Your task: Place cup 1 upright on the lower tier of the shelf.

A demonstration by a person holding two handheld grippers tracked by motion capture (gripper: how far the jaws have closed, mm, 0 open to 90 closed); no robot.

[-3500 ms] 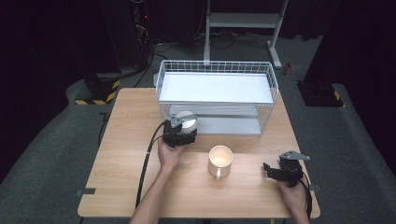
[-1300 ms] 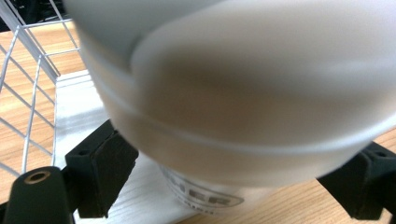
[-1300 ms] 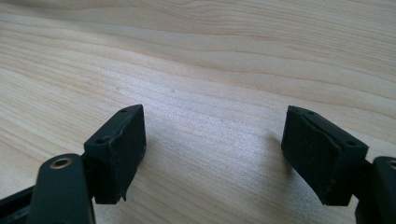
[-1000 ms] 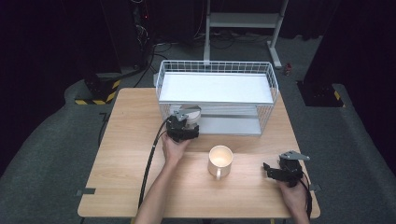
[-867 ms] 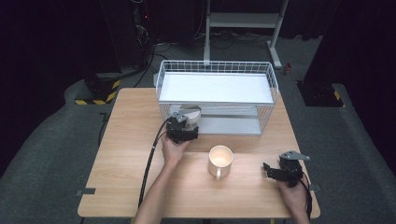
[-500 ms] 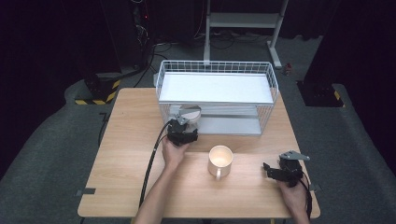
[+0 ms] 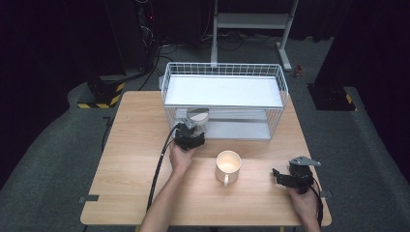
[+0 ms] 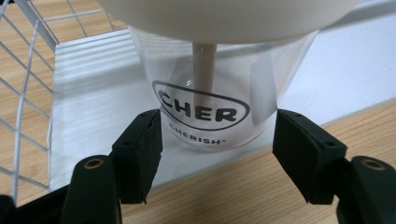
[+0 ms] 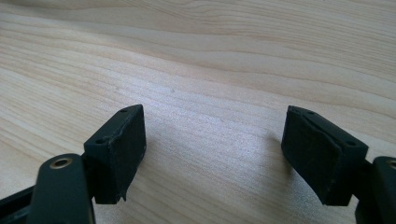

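Observation:
A clear plastic cup with a grey-white lid stands on the front edge of the wire rack's lower shelf. Up close, the cup bears a black oval print reading CHER and CHERISH, and a pale stem runs down its inside. My left gripper sits right in front of it. Its jaws are open and flank the cup's base, a little apart from it. My right gripper rests low over the table's front right. It is open with only bare wood between the jaws.
A white wire rack with a white top shelf takes up the back of the wooden table. A cream mug stands mid-table between my two hands, handle toward me. Dark floor and stands surround the table.
My left gripper carried the cup forward from the table just before the rack onto the lower shelf. In the last half second it has barely moved. The right gripper and mug stayed put.

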